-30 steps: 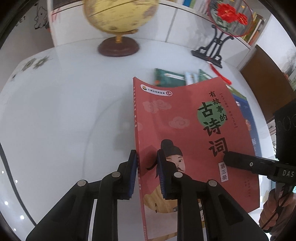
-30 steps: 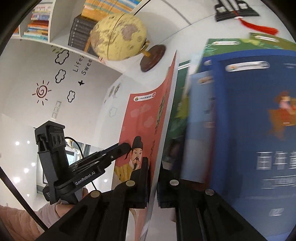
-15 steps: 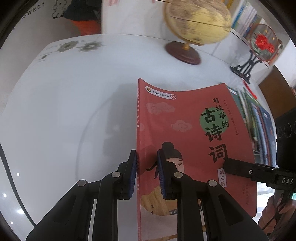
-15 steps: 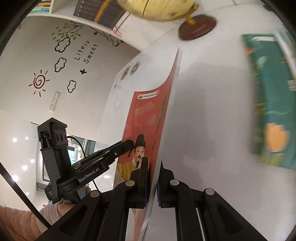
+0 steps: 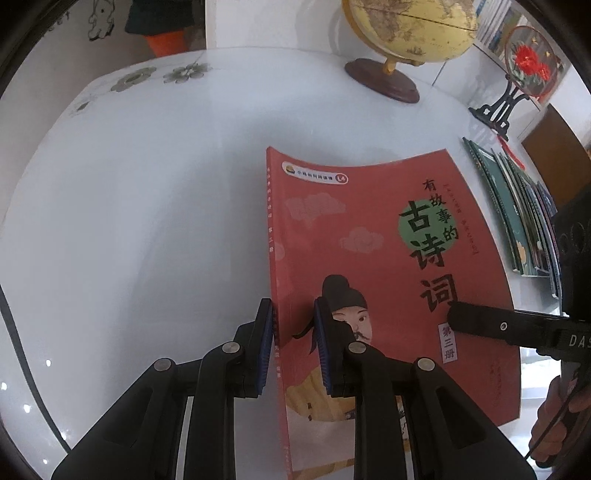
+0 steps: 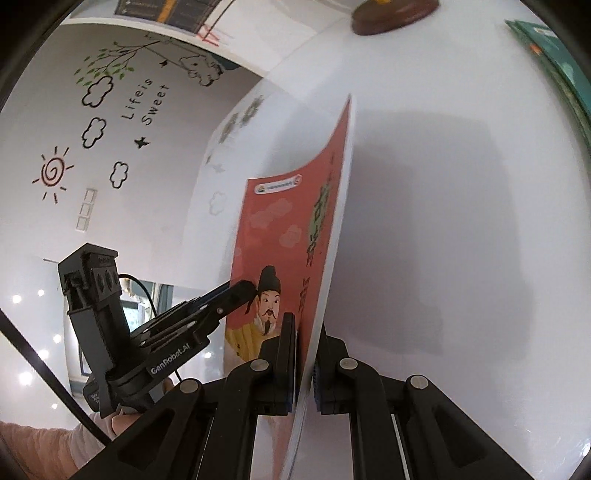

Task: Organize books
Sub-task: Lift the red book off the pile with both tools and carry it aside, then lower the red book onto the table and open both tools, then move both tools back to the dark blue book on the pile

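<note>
A thin red book (image 5: 369, 240) with a drawn figure on its cover hangs above the white table (image 5: 129, 221), held by both grippers. My left gripper (image 5: 291, 328) is shut on its spine edge near the bottom. My right gripper (image 6: 304, 358) is shut on the opposite page edge, and its black finger (image 5: 480, 321) shows on the cover in the left wrist view. From the right wrist, the red book (image 6: 280, 236) appears nearly edge-on, with the left gripper (image 6: 240, 291) pinching its far side.
A stack of green and blue books (image 5: 517, 221) lies on the table to the right, also at the right wrist view's top corner (image 6: 554, 55). A globe (image 5: 406, 29) and a fan ornament on a black stand (image 5: 524, 70) sit at the back.
Both grippers have carried the red book sideways, away from the stack. The stack has slid to the right edge of both views, and the globe has shifted right in the left wrist view.
</note>
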The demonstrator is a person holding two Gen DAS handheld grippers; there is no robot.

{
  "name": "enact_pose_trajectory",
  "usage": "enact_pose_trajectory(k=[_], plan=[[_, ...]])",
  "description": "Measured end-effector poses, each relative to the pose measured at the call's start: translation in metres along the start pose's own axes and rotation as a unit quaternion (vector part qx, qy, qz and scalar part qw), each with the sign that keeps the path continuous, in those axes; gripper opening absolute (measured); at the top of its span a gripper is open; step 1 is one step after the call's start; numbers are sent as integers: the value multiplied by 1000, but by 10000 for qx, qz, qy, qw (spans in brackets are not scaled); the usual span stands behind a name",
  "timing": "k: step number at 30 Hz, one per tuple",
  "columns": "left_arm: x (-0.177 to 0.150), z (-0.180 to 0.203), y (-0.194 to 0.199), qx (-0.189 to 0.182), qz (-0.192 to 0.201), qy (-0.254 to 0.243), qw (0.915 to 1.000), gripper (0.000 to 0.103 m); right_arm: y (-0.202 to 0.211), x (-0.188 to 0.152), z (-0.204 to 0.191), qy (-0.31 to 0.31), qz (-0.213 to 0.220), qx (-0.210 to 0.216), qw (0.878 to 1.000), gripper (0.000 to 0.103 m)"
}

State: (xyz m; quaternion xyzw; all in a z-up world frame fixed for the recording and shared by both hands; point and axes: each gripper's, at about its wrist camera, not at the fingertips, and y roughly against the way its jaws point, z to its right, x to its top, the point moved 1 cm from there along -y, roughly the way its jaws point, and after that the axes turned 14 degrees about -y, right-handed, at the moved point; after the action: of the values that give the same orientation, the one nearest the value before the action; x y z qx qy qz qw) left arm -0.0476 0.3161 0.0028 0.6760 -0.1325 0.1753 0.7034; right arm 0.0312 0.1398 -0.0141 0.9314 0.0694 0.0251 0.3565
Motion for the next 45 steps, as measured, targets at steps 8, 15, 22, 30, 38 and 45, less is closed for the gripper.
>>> enact_pose_trajectory(k=[8,15,22,30,38,45], plan=[[4,6,-4,363,-104,-160,9992,32,2,-5,2,26,182,-382,9991,17],[2,-4,-16,500,-569,200,9969,102,1,-8,-11,358,342,-1035,9934,26],[2,-4,-9,871,-682,233,9936,101,8,-11,-21,1128,630,-2166,9677,54],[14,25,17,1041,-467,207,9933,101,36,-15,-9,1168,647,-2083,9689,54],[36,97,28,851,-339,196,9956,101,92,-19,6,1225,859,-1865,9710,54],[53,180,22,714,-411,-69,9966,101,159,-15,53,1029,1093,-2177,9644,54]])
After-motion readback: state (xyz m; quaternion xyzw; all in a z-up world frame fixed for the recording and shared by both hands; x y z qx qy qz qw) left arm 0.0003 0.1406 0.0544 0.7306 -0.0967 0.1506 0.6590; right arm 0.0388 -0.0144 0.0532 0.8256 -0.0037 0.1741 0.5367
